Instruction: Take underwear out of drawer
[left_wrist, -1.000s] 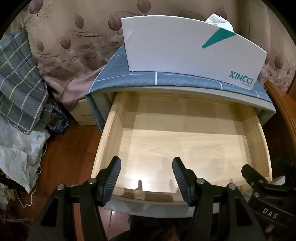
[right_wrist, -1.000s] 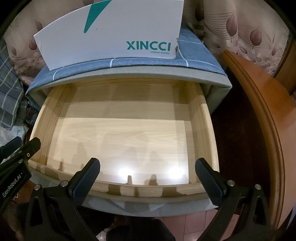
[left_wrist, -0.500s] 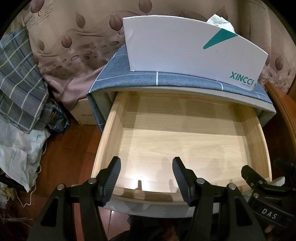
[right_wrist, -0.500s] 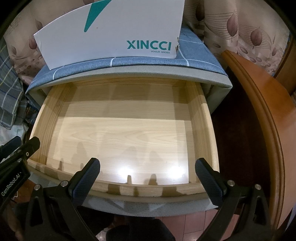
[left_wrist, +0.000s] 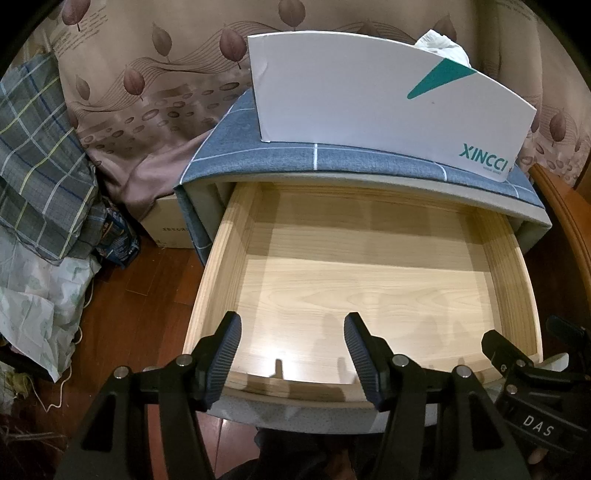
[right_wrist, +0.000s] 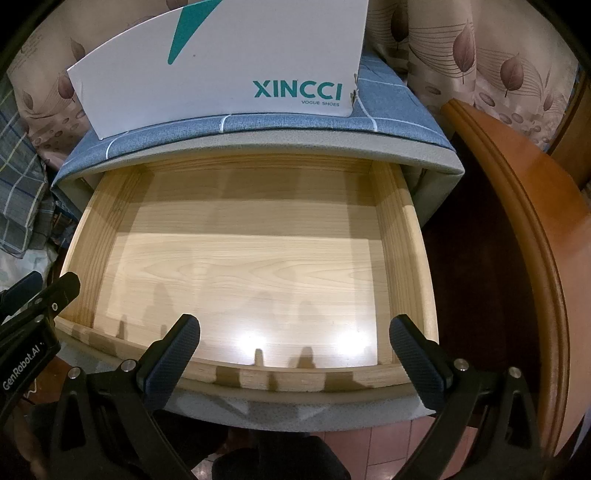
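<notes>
Two black handheld claws

The left claw (left_wrist: 291, 350) has ribbed dark pads, silver screws; the right claw (right_wrist: 295, 354) has textured pads, with white "DAS" and "GenRobot.AI" lettering.

Between my black grippers lies a pale wood-grain drawer (right_wrist: 243, 266) under a blue cloth (left_wrist: 369, 162) with white grid lines, a white box (right_wrist: 221, 77) lettered teal, and a beige curtain (left_wrist: 147, 74) printed with brown leaves.
</notes>
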